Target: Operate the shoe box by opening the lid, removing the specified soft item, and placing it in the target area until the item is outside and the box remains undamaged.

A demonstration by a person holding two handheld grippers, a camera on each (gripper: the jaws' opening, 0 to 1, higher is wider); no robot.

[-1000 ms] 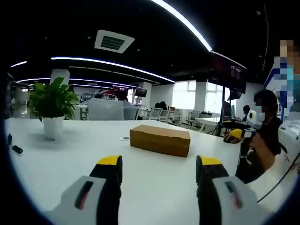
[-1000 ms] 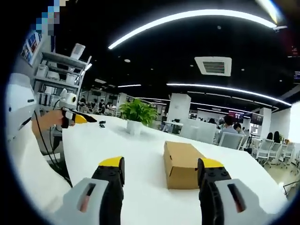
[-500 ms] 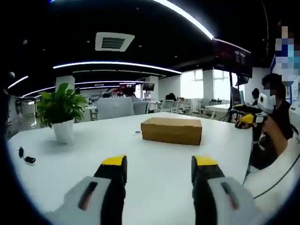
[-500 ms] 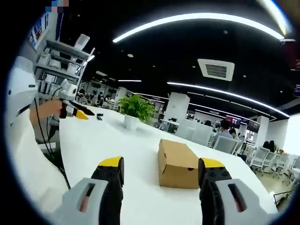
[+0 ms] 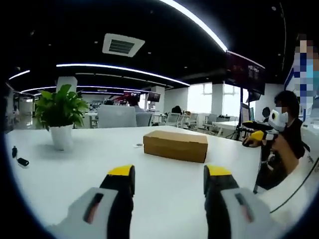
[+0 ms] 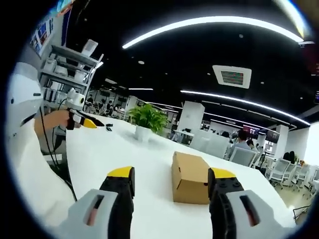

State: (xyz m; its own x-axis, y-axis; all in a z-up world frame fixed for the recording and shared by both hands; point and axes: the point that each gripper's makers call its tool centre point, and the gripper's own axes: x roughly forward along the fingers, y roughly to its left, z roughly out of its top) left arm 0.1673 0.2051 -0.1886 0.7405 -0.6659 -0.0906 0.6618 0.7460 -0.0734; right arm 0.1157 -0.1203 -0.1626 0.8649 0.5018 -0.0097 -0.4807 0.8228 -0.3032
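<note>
In the left gripper view, a leafy green plant in a white pot (image 5: 60, 118) stood at the left of the white table (image 5: 75, 169), a closed brown cardboard shoe box (image 5: 175, 145) lay further right, well ahead of the left gripper (image 5: 170, 175), whose yellow-tipped jaws were apart and held nothing, and the other gripper showed at the right edge. In the right gripper view, the potted plant (image 6: 146, 123) stood far back on the table (image 6: 104, 154), while the box (image 6: 191, 178) lay on it ahead of the right gripper (image 6: 171, 177), whose jaws also stood apart and empty.
</note>
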